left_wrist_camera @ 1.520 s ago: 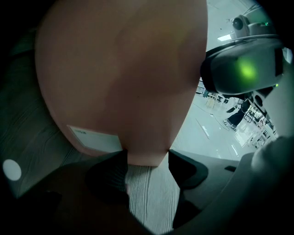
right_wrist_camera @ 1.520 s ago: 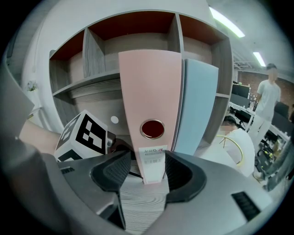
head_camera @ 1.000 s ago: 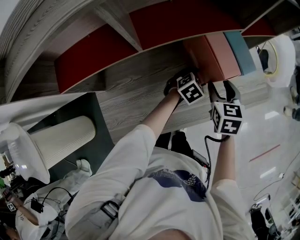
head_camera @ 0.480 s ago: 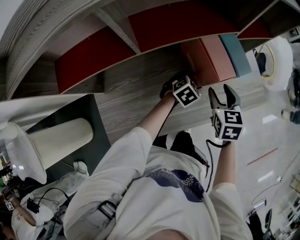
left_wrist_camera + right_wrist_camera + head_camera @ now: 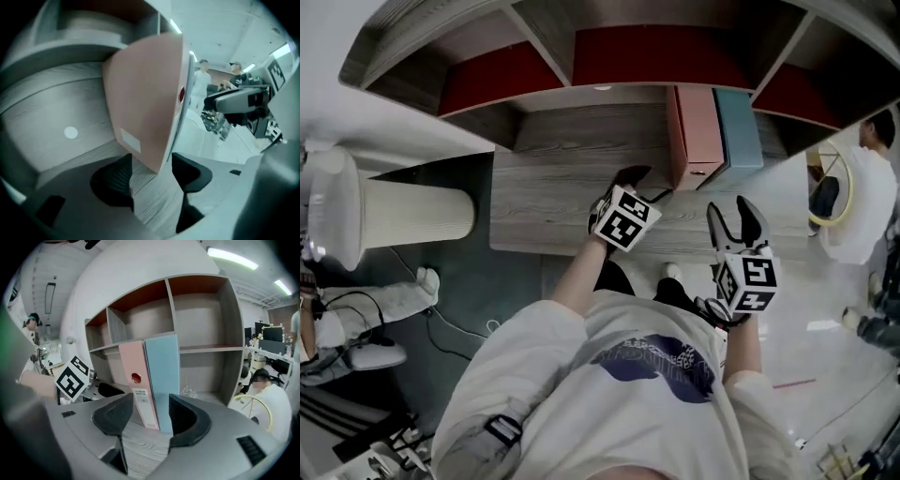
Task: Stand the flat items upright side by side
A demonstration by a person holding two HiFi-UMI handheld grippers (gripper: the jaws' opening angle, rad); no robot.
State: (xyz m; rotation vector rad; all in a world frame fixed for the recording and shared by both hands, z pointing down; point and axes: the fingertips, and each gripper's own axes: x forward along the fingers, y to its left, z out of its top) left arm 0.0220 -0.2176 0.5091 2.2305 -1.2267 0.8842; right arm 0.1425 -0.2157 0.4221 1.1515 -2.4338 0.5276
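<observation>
Showing the pink binder (image 5: 138, 385) and the blue binder (image 5: 163, 380) standing upright straight ahead of the right gripper (image 5: 150, 401), spines facing it, sides touching, the pink one on its left. Resting on the wood-grain desk top (image 5: 553, 187) in front of the open shelf unit (image 5: 206, 310), and probably staying up by bracing against one another, which is the point of setting flat, tall items close together. Judging the side-by-side arrangement to be in place. Holding the right gripper with jaws parted partway and gripping nothing, aimed at the foot of the two spines just below the label (image 5: 143, 399) on the pink one, and stopping short of them, so not pressing or steadying anything. Holding the left gripper (image 5: 151, 161) wide open and likewise empty, off to the pink binder's broad side, with that binder's near bottom corner lining up over the gap between the jaws but sitting beyond the pads and clear of them. Hovering both tools near the binders, most likely for catching either one should it start tipping.
</observation>
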